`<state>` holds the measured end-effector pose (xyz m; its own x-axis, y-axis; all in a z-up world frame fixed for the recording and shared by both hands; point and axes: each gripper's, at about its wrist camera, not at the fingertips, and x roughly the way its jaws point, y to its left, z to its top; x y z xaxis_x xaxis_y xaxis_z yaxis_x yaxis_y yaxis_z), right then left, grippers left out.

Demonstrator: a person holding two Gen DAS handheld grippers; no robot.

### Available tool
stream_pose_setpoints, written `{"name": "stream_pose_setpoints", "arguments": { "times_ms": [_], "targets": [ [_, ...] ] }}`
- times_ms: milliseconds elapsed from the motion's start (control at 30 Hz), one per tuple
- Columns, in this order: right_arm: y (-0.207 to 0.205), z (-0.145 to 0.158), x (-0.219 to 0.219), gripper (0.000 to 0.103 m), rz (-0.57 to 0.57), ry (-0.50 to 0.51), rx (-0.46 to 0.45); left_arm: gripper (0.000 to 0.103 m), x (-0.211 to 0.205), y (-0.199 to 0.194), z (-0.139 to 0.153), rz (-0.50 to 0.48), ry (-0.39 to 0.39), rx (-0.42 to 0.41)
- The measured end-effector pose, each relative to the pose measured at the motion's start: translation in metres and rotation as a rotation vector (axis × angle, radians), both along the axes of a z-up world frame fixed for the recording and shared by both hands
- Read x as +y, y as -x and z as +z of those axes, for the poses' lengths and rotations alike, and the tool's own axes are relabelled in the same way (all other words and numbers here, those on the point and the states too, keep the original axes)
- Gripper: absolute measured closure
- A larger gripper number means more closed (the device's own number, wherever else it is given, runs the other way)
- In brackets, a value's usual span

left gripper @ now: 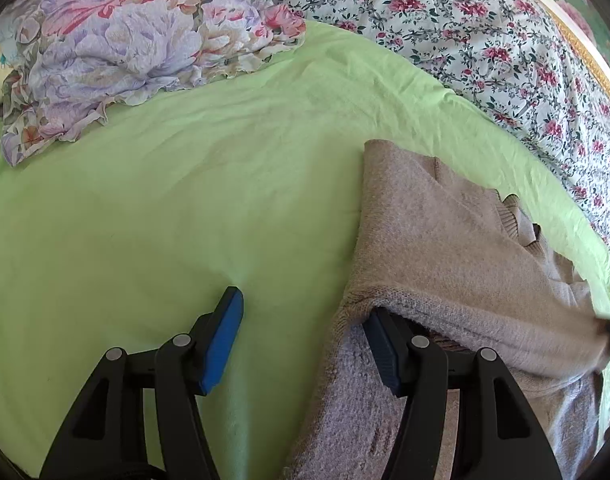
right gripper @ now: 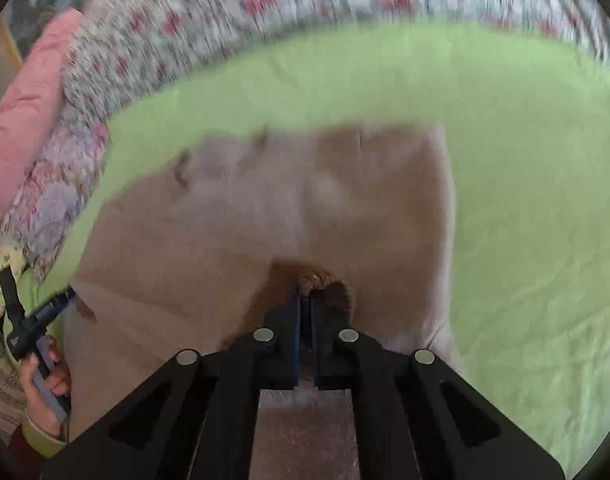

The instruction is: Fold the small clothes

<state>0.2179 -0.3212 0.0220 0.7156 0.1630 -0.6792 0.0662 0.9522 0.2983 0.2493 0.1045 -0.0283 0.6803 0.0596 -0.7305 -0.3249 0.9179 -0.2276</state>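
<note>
A beige knit sweater lies on the green sheet, partly folded. My left gripper is open; its right finger is tucked under a lifted fold of the sweater, its left finger rests over bare sheet. In the blurred right wrist view the sweater spreads ahead, and my right gripper is shut on its near edge, which bunches at the fingertips. The left gripper, held by a hand, shows at that view's left edge.
A crumpled floral cloth lies at the far left of the sheet. A small-flowered bedspread runs along the far side. A pink quilt lies at the left in the right wrist view.
</note>
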Motion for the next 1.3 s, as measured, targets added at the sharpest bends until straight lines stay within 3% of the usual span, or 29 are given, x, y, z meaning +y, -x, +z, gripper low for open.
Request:
{"name": "stream_pose_setpoints", "arguments": {
  "times_ms": [67, 167, 233, 367, 433, 533, 667, 767, 833, 867, 967, 1100, 1167, 1233, 1300],
  "targets": [
    [0.002, 0.007, -0.003, 0.099, -0.055, 0.043, -0.047, 0.04, -0.001, -0.001, 0.0, -0.001, -0.009, 0.004],
    [-0.017, -0.022, 0.004, 0.099, -0.024, 0.089, 0.103, 0.04, -0.002, -0.002, 0.0, 0.0, -0.016, 0.009],
    [-0.019, -0.037, 0.007, 0.097, -0.027, 0.095, 0.151, 0.04, -0.002, -0.001, 0.001, -0.008, -0.008, 0.012],
    [0.002, -0.024, 0.004, 0.088, -0.063, 0.036, 0.114, 0.042, 0.0, 0.009, 0.005, -0.093, 0.034, 0.027],
    [0.02, -0.012, 0.002, 0.08, -0.058, 0.027, 0.079, 0.042, 0.004, 0.021, 0.012, -0.187, 0.097, -0.001],
    [0.051, 0.005, -0.002, 0.065, -0.059, 0.017, 0.024, 0.037, 0.011, 0.02, 0.025, -0.257, 0.131, -0.03],
    [0.073, 0.009, 0.006, 0.06, -0.044, -0.04, -0.008, 0.033, 0.015, -0.031, 0.025, -0.301, 0.178, 0.043],
    [0.068, 0.003, 0.012, 0.06, -0.029, -0.063, -0.009, 0.033, 0.009, -0.079, 0.009, -0.322, 0.207, 0.162],
    [0.057, -0.002, 0.015, 0.06, -0.032, -0.08, 0.003, 0.033, 0.001, -0.099, 0.007, -0.343, 0.175, 0.177],
    [0.053, -0.004, 0.015, 0.06, -0.03, -0.091, 0.005, 0.035, -0.003, -0.104, 0.007, -0.357, 0.156, 0.175],
    [0.042, -0.006, 0.024, 0.06, -0.021, -0.102, 0.005, 0.093, -0.013, -0.113, 0.007, -0.414, 0.13, 0.16],
    [0.026, -0.006, 0.036, 0.06, 0.022, -0.083, -0.008, 0.097, -0.007, -0.099, 0.016, -0.361, 0.115, 0.067],
    [0.017, -0.014, 0.039, 0.06, 0.02, -0.04, 0.022, 0.097, 0.0, -0.098, 0.007, -0.326, 0.122, 0.08],
    [0.004, -0.032, 0.038, 0.06, -0.002, 0.004, 0.12, 0.097, 0.003, -0.099, 0.003, -0.319, 0.138, 0.079],
    [0.003, -0.037, 0.034, 0.06, 0.001, -0.014, 0.117, 0.096, 0.001, -0.097, 0.006, -0.307, 0.129, 0.08]
  ]
}}
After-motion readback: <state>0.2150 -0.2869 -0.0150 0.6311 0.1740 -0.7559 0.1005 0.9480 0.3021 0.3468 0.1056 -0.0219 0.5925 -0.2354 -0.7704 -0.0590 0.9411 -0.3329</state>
